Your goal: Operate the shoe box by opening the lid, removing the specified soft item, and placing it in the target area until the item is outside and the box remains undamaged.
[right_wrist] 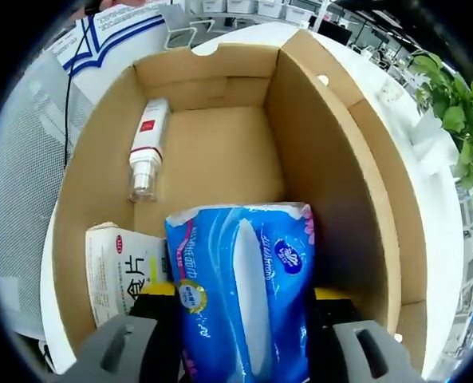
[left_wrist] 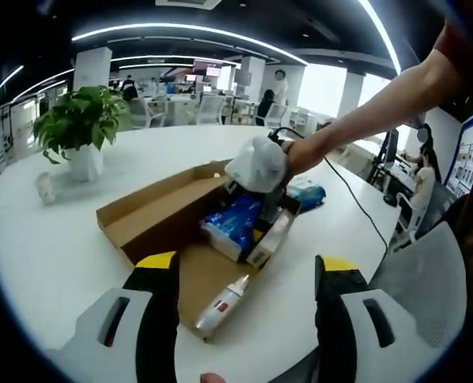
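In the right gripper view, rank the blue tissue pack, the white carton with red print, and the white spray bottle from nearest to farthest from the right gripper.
1. Blue tissue pack: between the jaws of the right gripper.
2. White carton: just left of the pack, on the floor of the shoe box.
3. White spray bottle: farther in, lying along the left wall.

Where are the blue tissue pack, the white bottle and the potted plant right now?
Blue tissue pack (right_wrist: 244, 295), right gripper view, middle of its top face.
White bottle (right_wrist: 147, 148), right gripper view, its body, lying on the box floor.
Potted plant (left_wrist: 80, 120), left gripper view, its leaves.
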Available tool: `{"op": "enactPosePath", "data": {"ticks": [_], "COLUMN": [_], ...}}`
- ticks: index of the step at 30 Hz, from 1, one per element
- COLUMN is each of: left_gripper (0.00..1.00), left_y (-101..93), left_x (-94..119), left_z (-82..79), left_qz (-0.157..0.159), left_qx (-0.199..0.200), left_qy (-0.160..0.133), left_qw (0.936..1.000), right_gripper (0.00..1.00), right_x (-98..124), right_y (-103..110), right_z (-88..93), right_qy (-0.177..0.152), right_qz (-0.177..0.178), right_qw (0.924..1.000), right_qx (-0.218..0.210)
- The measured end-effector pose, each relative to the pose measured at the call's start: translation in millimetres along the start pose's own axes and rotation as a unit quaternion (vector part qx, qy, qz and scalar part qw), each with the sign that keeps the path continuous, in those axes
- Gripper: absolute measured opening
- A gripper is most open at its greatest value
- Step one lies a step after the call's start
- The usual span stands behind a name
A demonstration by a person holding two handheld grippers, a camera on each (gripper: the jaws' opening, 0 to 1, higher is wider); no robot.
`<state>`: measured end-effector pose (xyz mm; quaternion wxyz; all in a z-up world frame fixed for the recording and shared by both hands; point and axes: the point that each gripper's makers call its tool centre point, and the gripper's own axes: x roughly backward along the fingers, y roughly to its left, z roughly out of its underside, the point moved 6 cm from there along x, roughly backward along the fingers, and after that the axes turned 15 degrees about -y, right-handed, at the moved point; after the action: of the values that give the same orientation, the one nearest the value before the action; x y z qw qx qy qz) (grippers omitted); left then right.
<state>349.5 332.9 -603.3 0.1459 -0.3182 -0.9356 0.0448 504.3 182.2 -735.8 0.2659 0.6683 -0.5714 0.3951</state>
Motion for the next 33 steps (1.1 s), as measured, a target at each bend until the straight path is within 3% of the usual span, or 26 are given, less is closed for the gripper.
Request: {"op": "enactPosePath", "data": {"ticks": [7,12,18,33], "left_gripper": [0.68,0.68,0.67,0.67], "left_y": [-4.5,-4.4,-1.4,-2.0], "left_x": [-8,-9,-5,5], "left_z": [2.8,1.0,1.1,1.4], "left_qz": [0.007,0.009,0.003,-0.009], "left_qx": [-0.001,0.0,0.001,0.004], "left_qy": [0.006,0.005,0.005,-0.002], "left_qw": [1.0,1.0,1.0,0.9999], "right_gripper": [0.57,0.41,0.34,0.29], "right_x": [0,1,10,37], "right_y": [-1,8,8,17], "right_z": [4.2,1.4,-4.5,-25.5], "right_qy": [-0.014,-0.019,-0.031,-0.06], "right_qz": [-0.001,0.001,0.007,0.038], "right_qw": [0.9999,0.9997,0.9994,0.9975], "right_qx": [-0.004,0.017,0.015,0.005]}}
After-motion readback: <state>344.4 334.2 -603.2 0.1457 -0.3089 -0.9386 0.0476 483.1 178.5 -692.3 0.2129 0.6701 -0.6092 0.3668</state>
